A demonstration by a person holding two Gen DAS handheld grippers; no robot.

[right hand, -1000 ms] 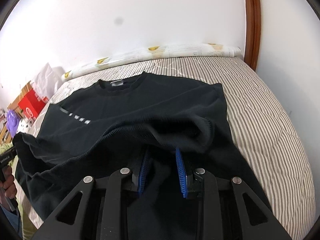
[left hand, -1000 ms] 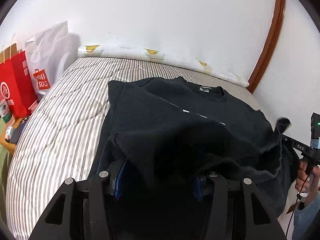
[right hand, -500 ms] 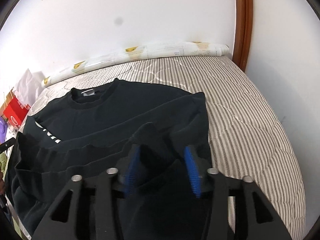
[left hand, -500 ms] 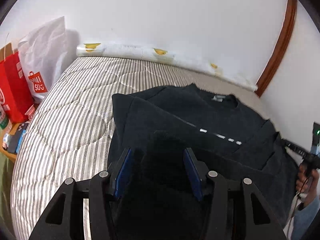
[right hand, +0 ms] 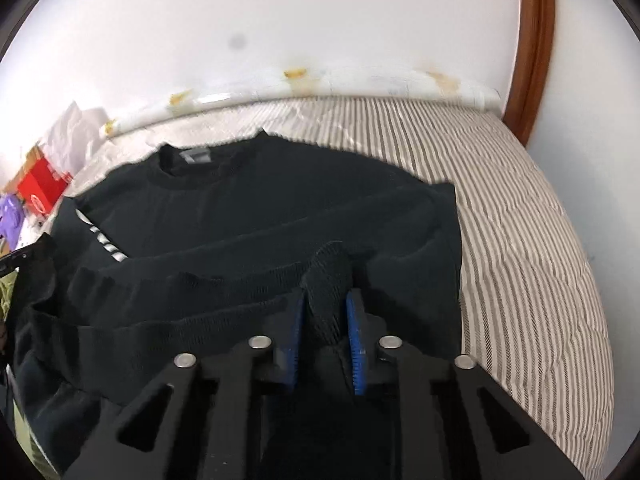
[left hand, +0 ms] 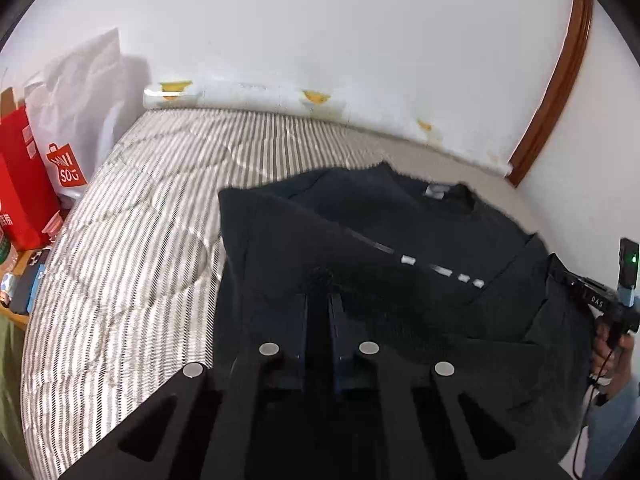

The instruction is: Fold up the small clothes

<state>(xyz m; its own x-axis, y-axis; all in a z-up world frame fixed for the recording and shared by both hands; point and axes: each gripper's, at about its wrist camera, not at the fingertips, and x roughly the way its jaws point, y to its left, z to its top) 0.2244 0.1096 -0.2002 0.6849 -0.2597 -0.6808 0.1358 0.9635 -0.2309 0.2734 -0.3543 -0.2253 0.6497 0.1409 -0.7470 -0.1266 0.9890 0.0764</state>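
Note:
A black sweater [left hand: 400, 248] with white marks on the chest lies on the striped bed, collar toward the wall, its lower part folded up over the body. It also shows in the right wrist view [right hand: 280, 208]. My left gripper [left hand: 318, 300] is shut on a bunch of the black fabric at the sweater's left side. My right gripper [right hand: 326, 300] is shut on a ribbed fold of the hem [right hand: 328, 276] at the sweater's right side. The right gripper also shows at the right edge of the left wrist view [left hand: 592, 300], held by a hand.
The striped mattress [left hand: 132, 240] fills the left of the left wrist view and the right of the right wrist view [right hand: 520, 220]. A rolled white sheet [left hand: 240, 96] lies along the wall. Red and white shopping bags [left hand: 36, 176] stand left of the bed. A wooden frame [right hand: 536, 40] is at the right.
Both grippers were open half a second ago and have closed on the black fabric. The lifted hem has come down over the sweater's body.

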